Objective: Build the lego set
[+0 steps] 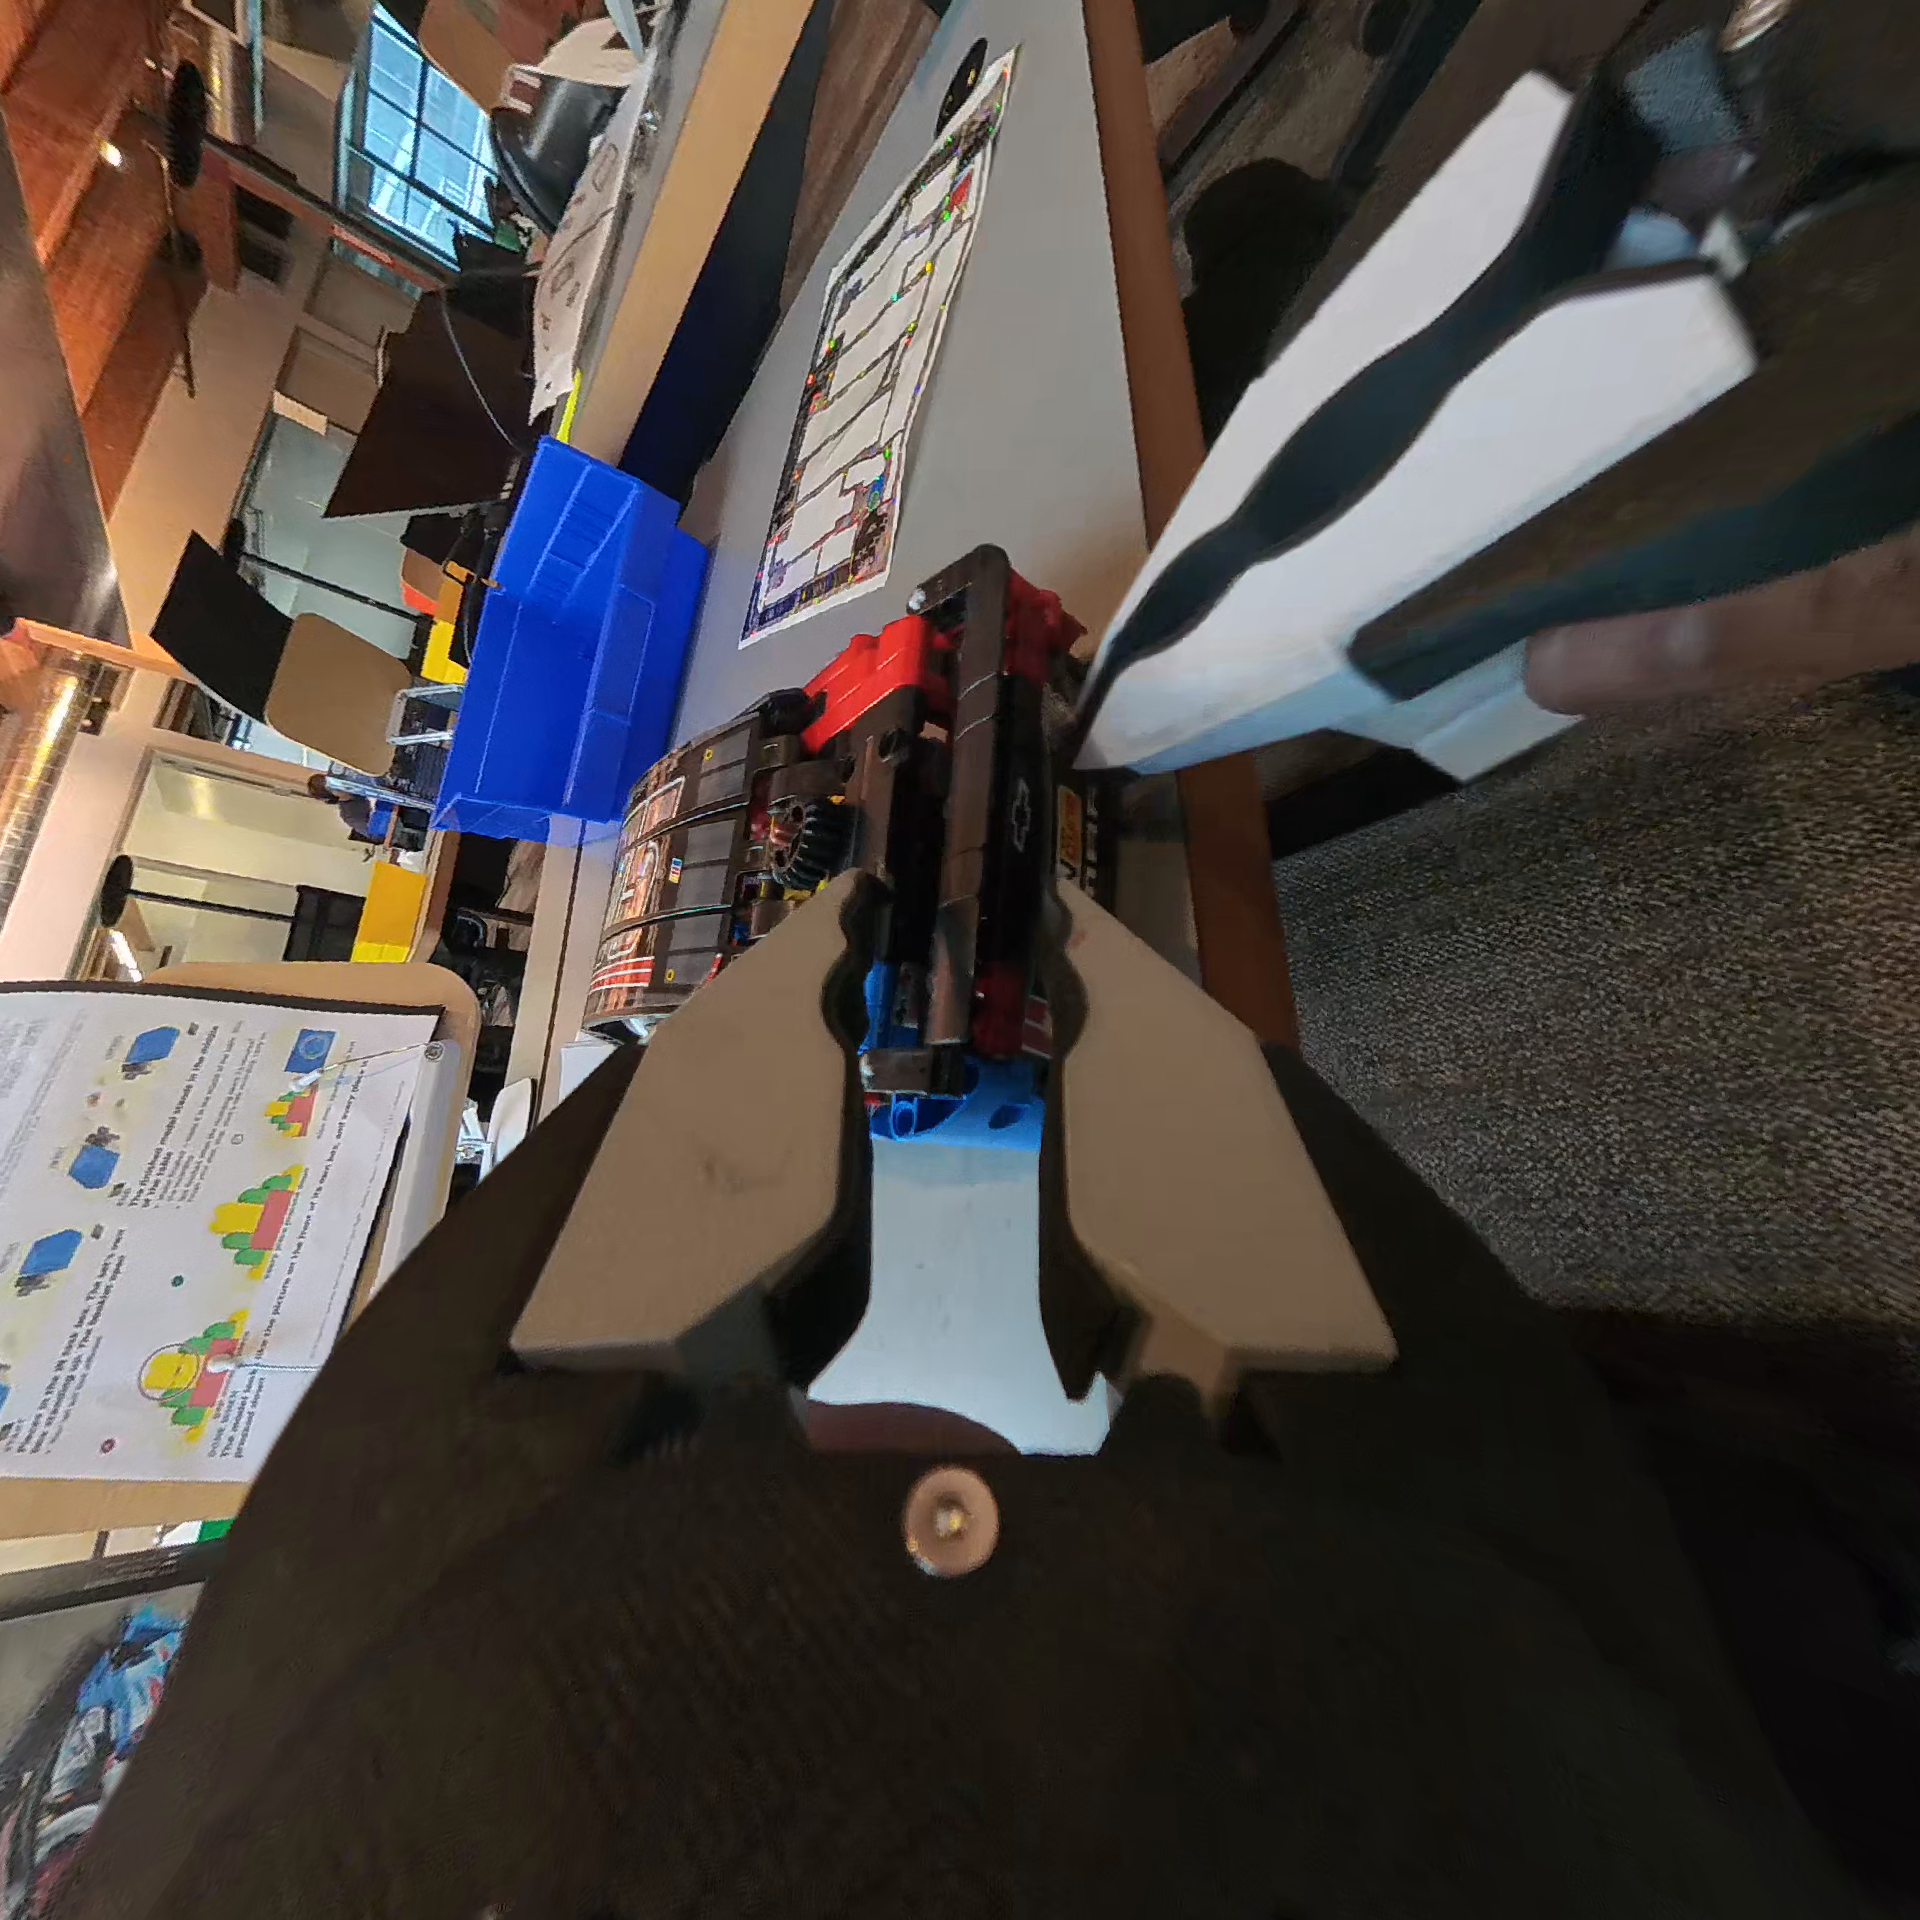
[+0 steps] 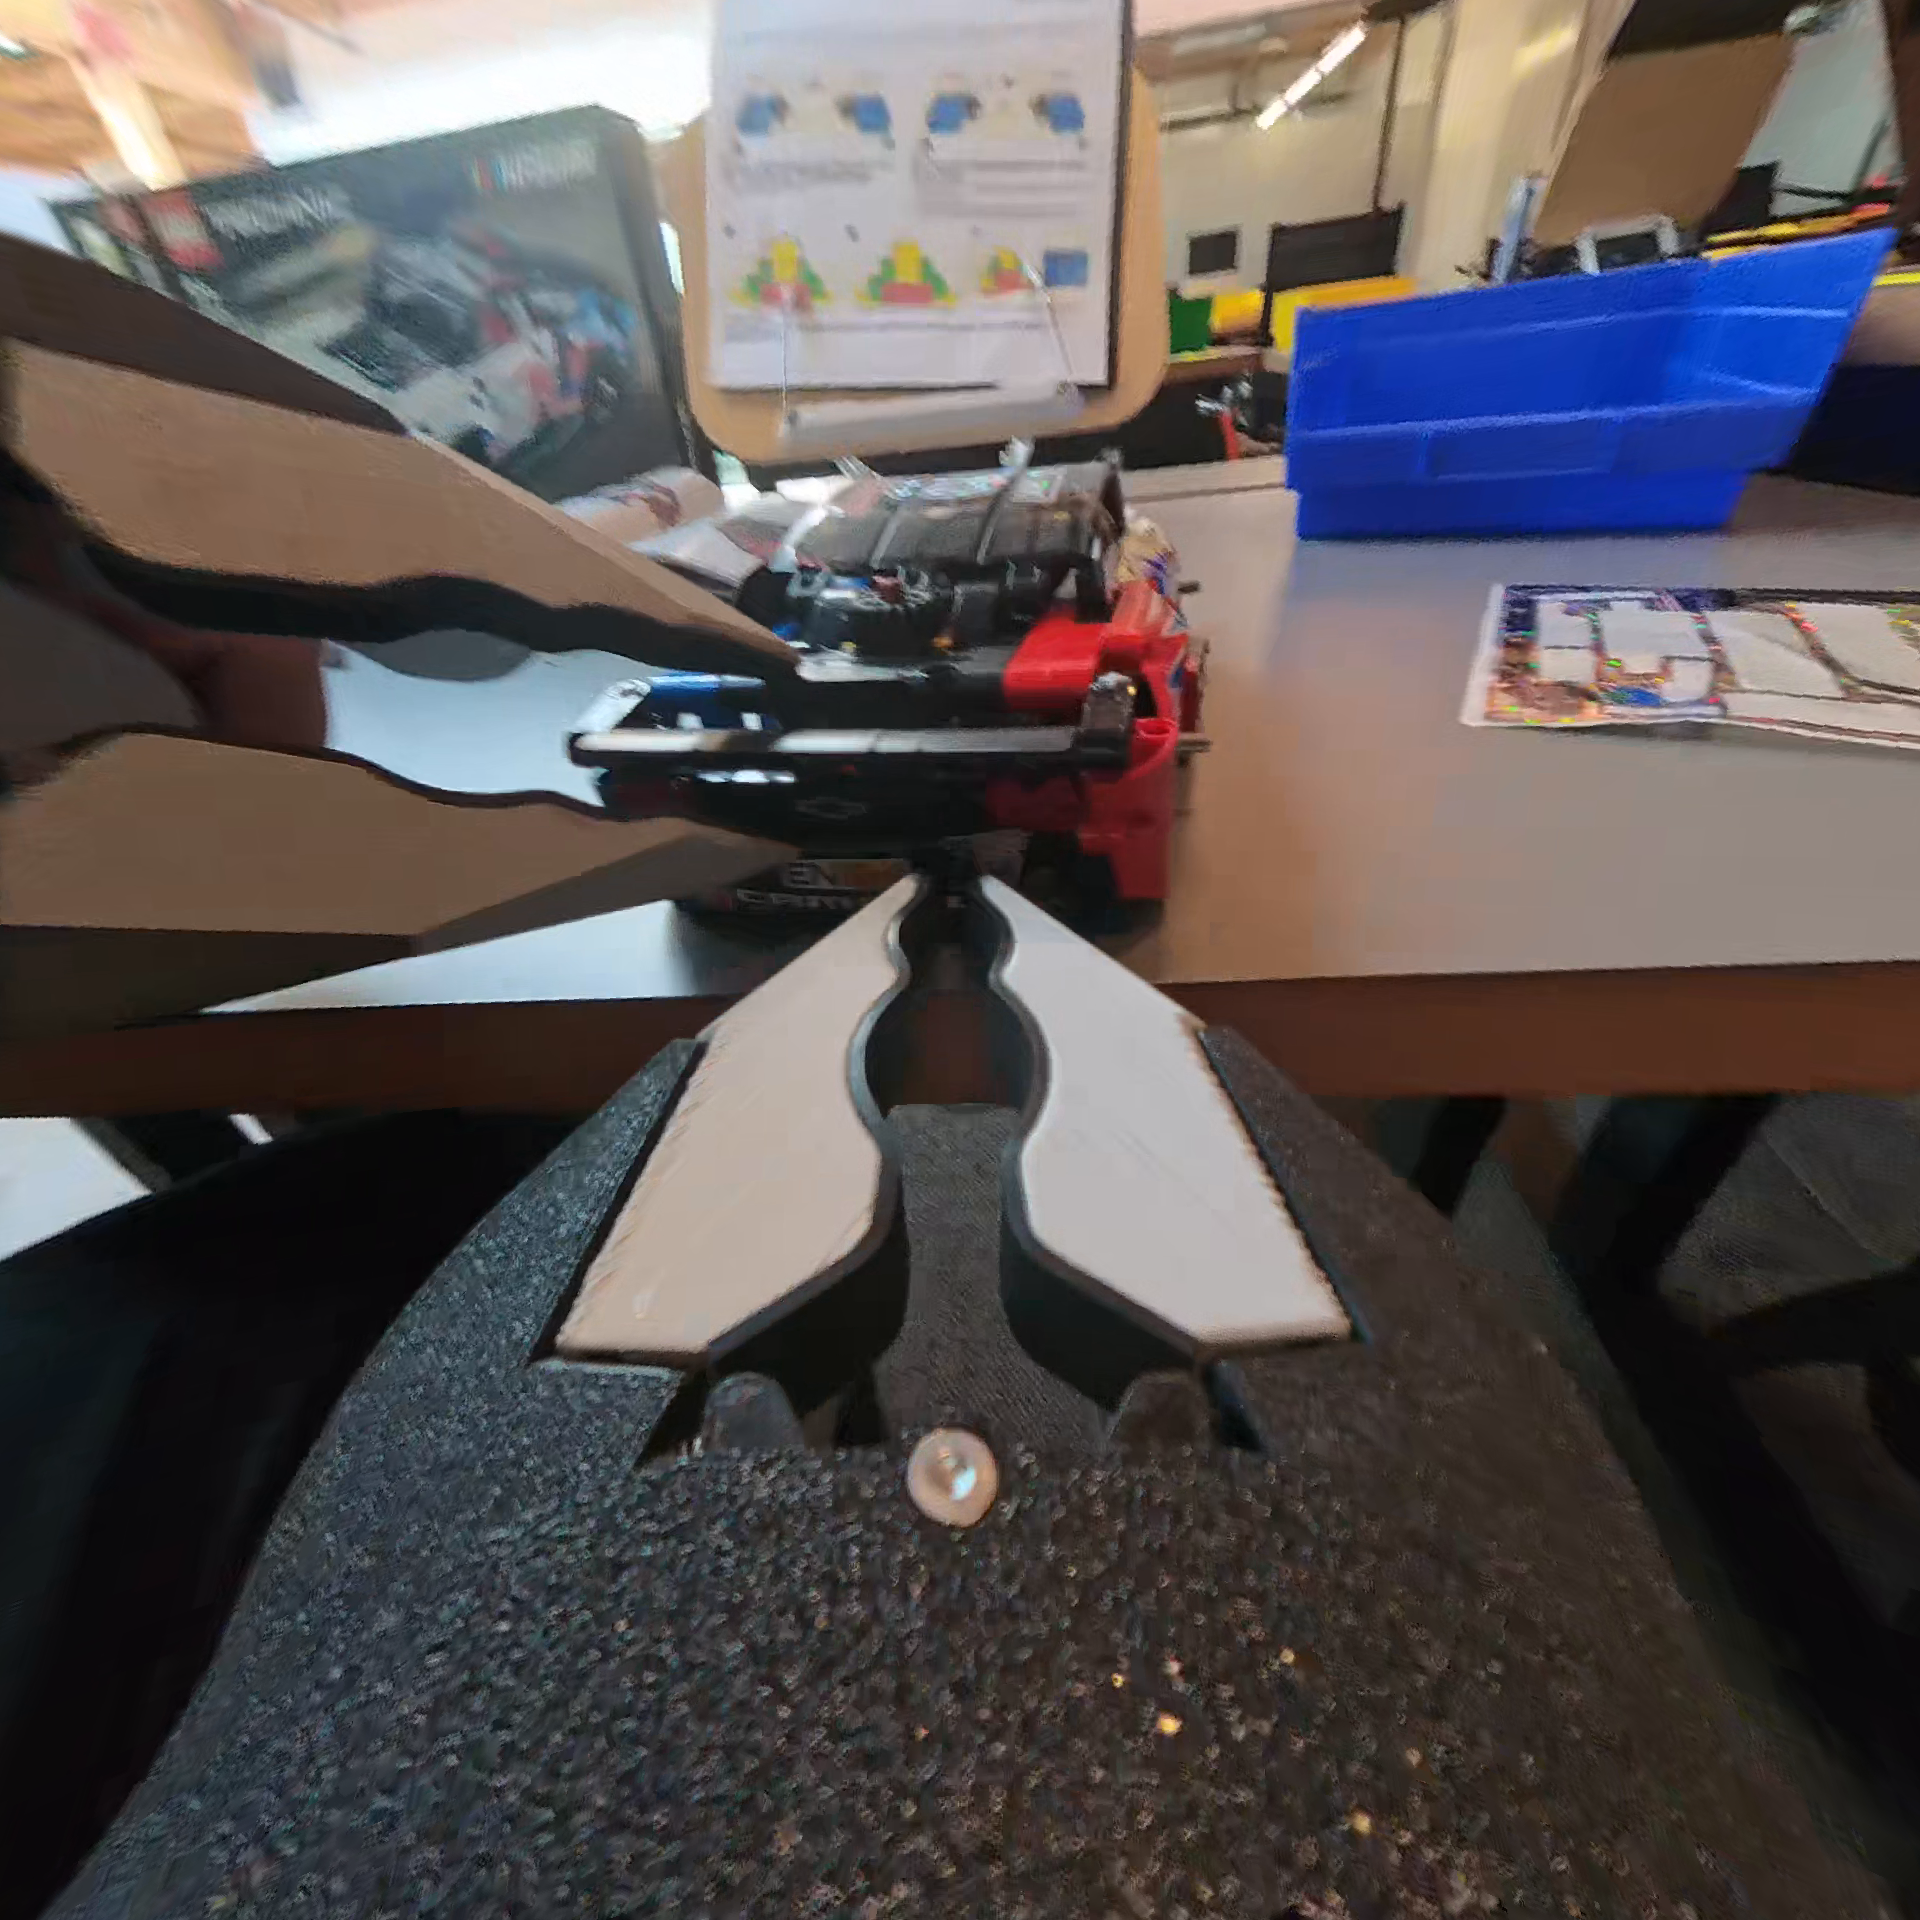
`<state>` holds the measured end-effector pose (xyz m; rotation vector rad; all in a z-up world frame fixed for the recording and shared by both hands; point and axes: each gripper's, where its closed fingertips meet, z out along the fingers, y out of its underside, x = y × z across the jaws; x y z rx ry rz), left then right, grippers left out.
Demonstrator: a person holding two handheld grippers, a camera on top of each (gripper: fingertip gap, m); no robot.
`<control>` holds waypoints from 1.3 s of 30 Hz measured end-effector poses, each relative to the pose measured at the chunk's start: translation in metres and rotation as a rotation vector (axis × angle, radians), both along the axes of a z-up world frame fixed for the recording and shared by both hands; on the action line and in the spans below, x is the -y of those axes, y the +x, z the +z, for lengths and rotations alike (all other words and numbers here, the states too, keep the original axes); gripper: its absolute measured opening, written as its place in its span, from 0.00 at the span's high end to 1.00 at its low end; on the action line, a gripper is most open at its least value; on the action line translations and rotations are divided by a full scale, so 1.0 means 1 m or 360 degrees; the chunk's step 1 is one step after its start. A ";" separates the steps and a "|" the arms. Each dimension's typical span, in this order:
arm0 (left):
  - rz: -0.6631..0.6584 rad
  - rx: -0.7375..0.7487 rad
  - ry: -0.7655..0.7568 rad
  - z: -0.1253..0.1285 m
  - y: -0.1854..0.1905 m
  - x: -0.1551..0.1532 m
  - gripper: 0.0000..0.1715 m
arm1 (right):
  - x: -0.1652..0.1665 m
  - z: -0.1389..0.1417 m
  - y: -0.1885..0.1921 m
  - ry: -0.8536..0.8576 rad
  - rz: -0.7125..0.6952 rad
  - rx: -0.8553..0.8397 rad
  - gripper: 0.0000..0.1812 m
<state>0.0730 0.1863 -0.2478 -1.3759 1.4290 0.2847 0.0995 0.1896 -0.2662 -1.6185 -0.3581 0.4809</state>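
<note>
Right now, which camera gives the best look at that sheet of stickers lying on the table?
The left wrist view: the sticker sheet shows whole, seen from above on the table. The right wrist view catches it edge-on, cut off at the frame's right side.

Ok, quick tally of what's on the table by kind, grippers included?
Lego model: 1
Blue bin: 1
Sticker sheet: 1
Grippers: 2, left clamped on the model, right with tips nearly together at the model's near edge
Total: 5
</note>
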 end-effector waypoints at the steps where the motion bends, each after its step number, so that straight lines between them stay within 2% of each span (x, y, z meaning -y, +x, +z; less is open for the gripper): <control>1: -0.0001 -0.0013 0.0005 0.002 -0.002 0.001 0.85 | -0.001 0.000 -0.001 0.0019 -0.0013 0.0043 0.99; 3: -0.0066 -0.0003 0.0062 0.013 -0.004 0.010 0.92 | -0.001 0.001 -0.004 0.0042 -0.0021 0.0061 0.99; 5: -0.0118 0.0009 0.0092 0.024 -0.008 0.018 0.94 | 0.000 0.001 -0.008 0.0052 -0.0016 0.0054 0.96; 7: -0.0116 0.0035 0.0026 0.029 -0.013 0.021 0.91 | 0.000 0.001 -0.009 0.0058 -0.0025 0.0053 0.95; 10: -0.0068 -0.0024 -0.0224 0.014 -0.022 0.019 0.87 | 0.001 0.001 -0.010 0.0066 -0.0037 0.0079 0.95; 13: -0.0023 -0.0118 -0.0296 -0.003 -0.030 0.010 0.91 | 0.003 0.002 -0.017 0.0087 -0.0012 0.0108 0.96; 14: -0.0013 -0.0114 -0.0314 -0.007 -0.031 0.008 0.89 | 0.006 0.004 -0.021 0.0114 0.0016 0.0121 1.00; 19: -0.0023 -0.0058 -0.0361 -0.008 -0.031 0.009 0.87 | 0.007 0.004 -0.039 0.0126 0.0051 0.0169 0.98; 21: -0.0028 -0.0050 -0.0387 -0.008 -0.032 0.009 0.87 | 0.011 0.001 -0.051 0.0117 0.0160 0.0140 1.00; 23: -0.0031 -0.0016 -0.0433 -0.008 -0.032 0.010 0.87 | 0.010 -0.002 -0.057 0.0118 0.0166 0.0156 1.00; 29: -0.0035 -0.0010 -0.0425 -0.007 -0.033 0.009 0.88 | 0.008 0.001 -0.052 0.0124 0.0163 0.0115 1.00; 33: -0.0031 0.0012 -0.0441 -0.007 -0.033 0.009 0.88 | 0.002 0.005 -0.029 0.0124 0.0062 0.0028 1.00; 36: -0.0028 0.0008 -0.0438 -0.007 -0.034 0.009 0.87 | -0.007 0.004 -0.002 0.0082 -0.0133 -0.0055 1.00; 39: -0.0039 0.0060 -0.0436 -0.002 -0.038 0.010 0.90 | 0.004 0.014 -0.010 0.0155 0.0024 -0.0133 1.00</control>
